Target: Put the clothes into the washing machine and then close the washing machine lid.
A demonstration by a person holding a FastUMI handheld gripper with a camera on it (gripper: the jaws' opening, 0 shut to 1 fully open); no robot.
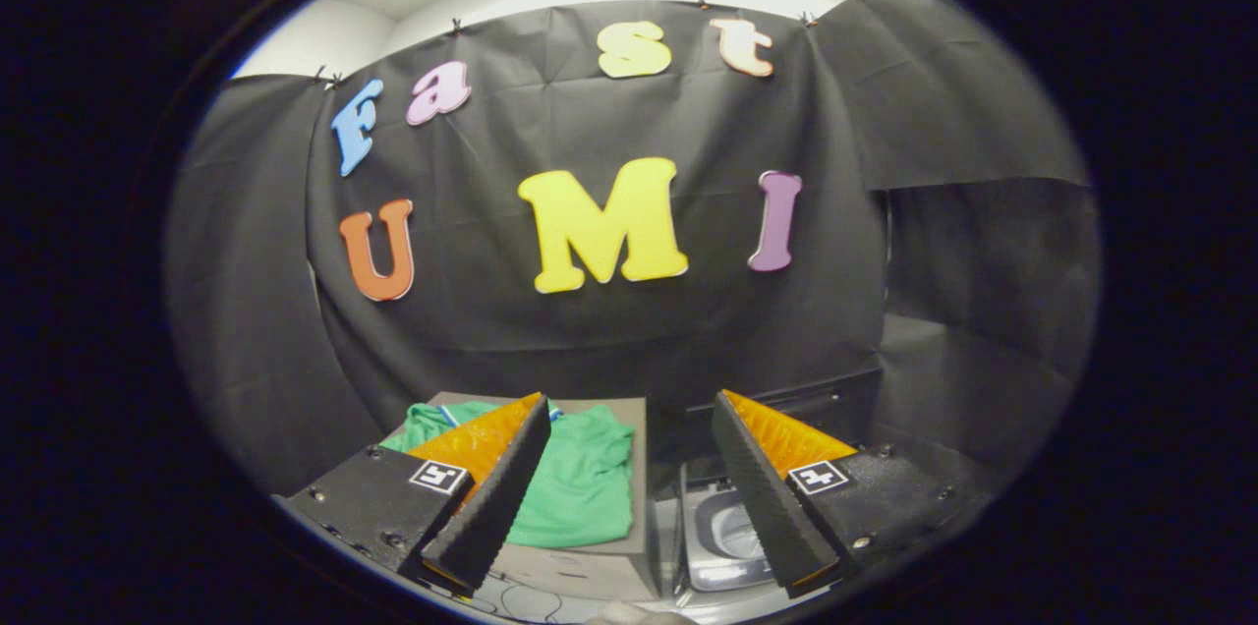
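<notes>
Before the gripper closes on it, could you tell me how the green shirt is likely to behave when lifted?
The green shirt lies folded and creased on a grey box, so it will probably flop and unfold. It looks thin, likely light. The open gripper may pinch only the top layer.

Your tongs (629, 409), spread wide

Both fingers (491, 497) angle apart with a broad gap between them, gripping nothing and touching nothing.
</notes>
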